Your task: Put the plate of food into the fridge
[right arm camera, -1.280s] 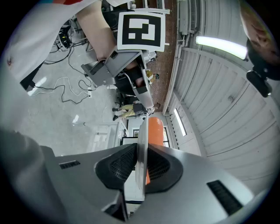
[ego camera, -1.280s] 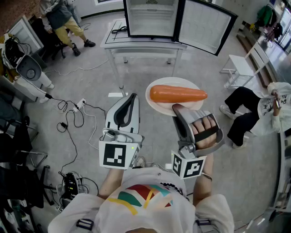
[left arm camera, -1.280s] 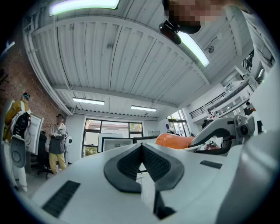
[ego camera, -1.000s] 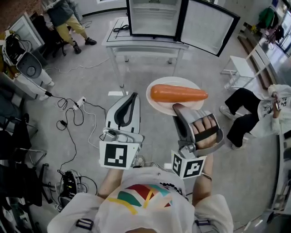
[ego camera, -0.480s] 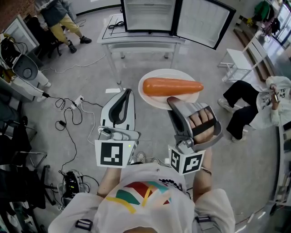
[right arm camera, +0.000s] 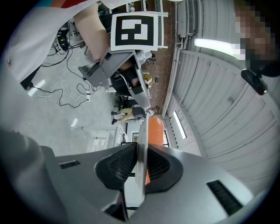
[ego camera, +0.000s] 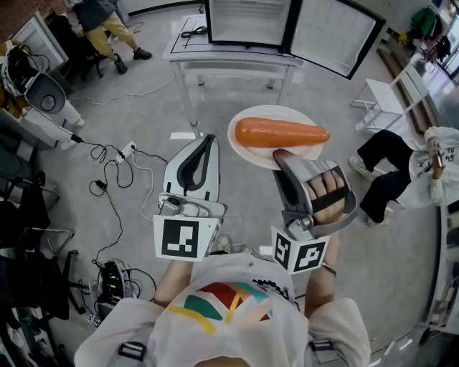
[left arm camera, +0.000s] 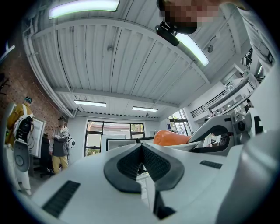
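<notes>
While a carrot [ego camera: 281, 133] lies across it, the white plate [ego camera: 251, 153] is held in mid-air above the floor [ego camera: 147, 115], its near rim clamped between the jaws of the right hand-held gripper [ego camera: 281, 158]. Just to its left, the left hand-held gripper [ego camera: 206, 143] is closed on nothing. Beyond them, the fridge [ego camera: 247, 21] stands with its door open on a white counter [ego camera: 229, 63].

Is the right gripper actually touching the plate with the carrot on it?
Touching. The right gripper pinches the plate rim edge-on between both fingers, seen plainly in the right gripper view; the carrot lies on the plate beyond.
</notes>
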The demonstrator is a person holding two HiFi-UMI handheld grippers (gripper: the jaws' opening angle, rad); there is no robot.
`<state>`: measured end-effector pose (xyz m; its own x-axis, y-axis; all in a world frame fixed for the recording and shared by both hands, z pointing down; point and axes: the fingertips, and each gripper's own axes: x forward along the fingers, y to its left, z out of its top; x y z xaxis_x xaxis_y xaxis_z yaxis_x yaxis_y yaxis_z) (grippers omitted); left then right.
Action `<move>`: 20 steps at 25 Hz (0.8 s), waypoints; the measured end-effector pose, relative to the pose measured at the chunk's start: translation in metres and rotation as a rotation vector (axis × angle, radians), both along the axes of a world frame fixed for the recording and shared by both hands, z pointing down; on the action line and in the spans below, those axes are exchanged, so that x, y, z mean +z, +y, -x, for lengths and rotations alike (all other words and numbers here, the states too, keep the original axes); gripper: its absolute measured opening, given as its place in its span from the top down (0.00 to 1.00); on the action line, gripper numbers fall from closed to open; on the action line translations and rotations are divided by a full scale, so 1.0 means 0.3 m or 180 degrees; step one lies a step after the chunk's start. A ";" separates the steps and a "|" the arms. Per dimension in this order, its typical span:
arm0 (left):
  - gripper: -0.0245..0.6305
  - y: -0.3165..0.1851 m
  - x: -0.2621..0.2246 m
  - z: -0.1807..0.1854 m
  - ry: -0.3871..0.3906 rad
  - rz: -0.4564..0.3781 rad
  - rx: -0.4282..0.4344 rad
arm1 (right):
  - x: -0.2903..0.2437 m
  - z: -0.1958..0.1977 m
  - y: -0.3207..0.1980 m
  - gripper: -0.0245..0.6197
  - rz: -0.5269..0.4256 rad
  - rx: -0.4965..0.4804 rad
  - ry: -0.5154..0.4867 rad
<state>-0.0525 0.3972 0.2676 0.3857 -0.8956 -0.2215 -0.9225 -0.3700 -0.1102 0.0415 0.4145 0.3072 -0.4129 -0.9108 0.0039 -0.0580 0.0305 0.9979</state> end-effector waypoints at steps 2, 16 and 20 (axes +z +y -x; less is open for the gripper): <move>0.95 0.002 -0.001 0.015 0.0004 -0.0008 -0.0007 | 0.001 0.013 -0.001 0.89 -0.0002 -0.0002 -0.0002; 0.95 -0.045 0.014 0.133 0.0034 0.0014 0.0028 | 0.015 0.120 -0.053 0.89 0.0036 0.0047 0.0034; 0.95 -0.075 0.032 0.181 0.0069 0.0061 0.0033 | 0.024 0.154 -0.072 0.89 0.0057 0.0079 0.0044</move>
<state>-0.1068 0.3748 0.2771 0.3903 -0.8958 -0.2127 -0.9207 -0.3814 -0.0830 -0.0046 0.3929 0.3144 -0.3900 -0.9205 0.0259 -0.0451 0.0472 0.9979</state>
